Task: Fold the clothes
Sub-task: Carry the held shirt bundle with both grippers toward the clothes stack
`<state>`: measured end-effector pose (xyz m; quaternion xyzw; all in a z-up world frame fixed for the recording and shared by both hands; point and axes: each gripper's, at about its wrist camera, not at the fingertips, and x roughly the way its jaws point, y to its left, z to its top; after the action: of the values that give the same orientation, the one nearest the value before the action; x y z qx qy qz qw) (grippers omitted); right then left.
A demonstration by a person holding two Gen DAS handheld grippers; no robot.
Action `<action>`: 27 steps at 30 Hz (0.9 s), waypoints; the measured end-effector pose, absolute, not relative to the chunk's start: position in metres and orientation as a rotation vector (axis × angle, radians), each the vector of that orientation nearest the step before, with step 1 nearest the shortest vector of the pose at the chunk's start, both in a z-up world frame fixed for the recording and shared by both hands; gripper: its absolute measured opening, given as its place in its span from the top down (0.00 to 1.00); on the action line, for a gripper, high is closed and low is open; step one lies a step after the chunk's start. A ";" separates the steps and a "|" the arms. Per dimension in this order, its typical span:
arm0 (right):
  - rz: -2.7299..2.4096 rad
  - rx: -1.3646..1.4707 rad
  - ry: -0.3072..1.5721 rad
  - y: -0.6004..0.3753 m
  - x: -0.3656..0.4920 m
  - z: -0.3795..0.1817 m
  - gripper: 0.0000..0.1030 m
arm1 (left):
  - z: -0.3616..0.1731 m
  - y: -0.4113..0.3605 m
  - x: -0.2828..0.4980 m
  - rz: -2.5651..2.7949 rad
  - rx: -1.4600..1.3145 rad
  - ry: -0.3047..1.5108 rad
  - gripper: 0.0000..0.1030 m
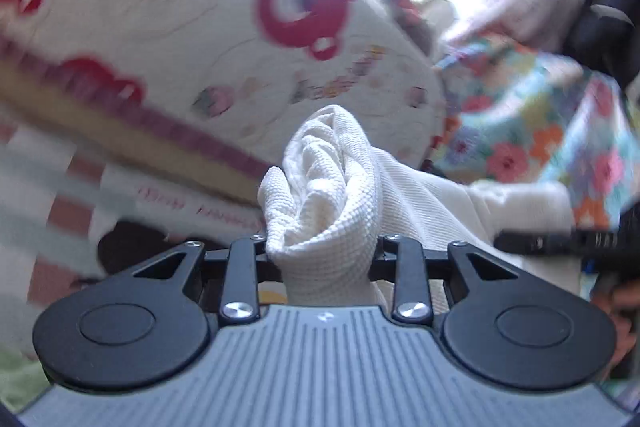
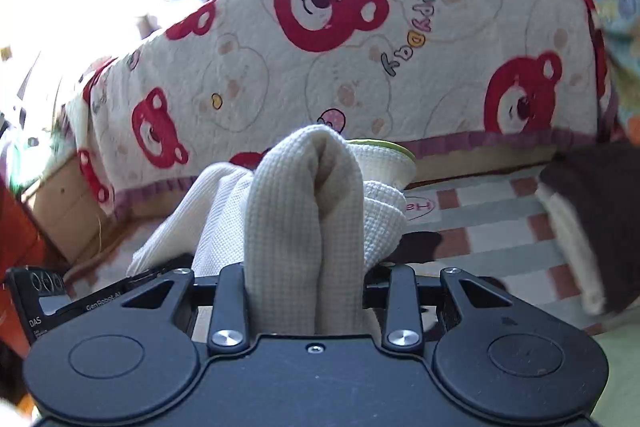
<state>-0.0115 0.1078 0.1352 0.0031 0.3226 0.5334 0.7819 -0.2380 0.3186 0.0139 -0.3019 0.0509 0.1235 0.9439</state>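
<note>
A cream waffle-knit garment [image 1: 324, 187] is bunched up in my left gripper [image 1: 322, 247], which is shut on it; the fingers are hidden under the cloth. The same cream garment [image 2: 304, 211] is also bunched in my right gripper [image 2: 304, 267], which is shut on it. The cloth stretches between the two grippers, lifted off the floor. The other gripper [image 1: 560, 241] shows at the right edge of the left wrist view, and the left gripper's body [image 2: 60, 291] shows at the lower left of the right wrist view.
A bed with a cream cover printed with red bears [image 2: 340, 39] stands close ahead. A checked rug [image 2: 500, 227] lies on the floor. A dark brown garment [image 2: 592, 219] hangs at the right. The person's floral clothing [image 1: 532, 131] is at the right.
</note>
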 end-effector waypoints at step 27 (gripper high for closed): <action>1.281 0.110 0.954 0.062 0.053 -0.002 0.64 | -0.092 0.298 -0.184 0.245 -0.623 0.407 0.71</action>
<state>0.0533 0.0616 -0.0020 0.0494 0.4275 0.5741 0.6965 -0.1845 0.2978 -0.0920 -0.3036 0.1985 0.1196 0.9242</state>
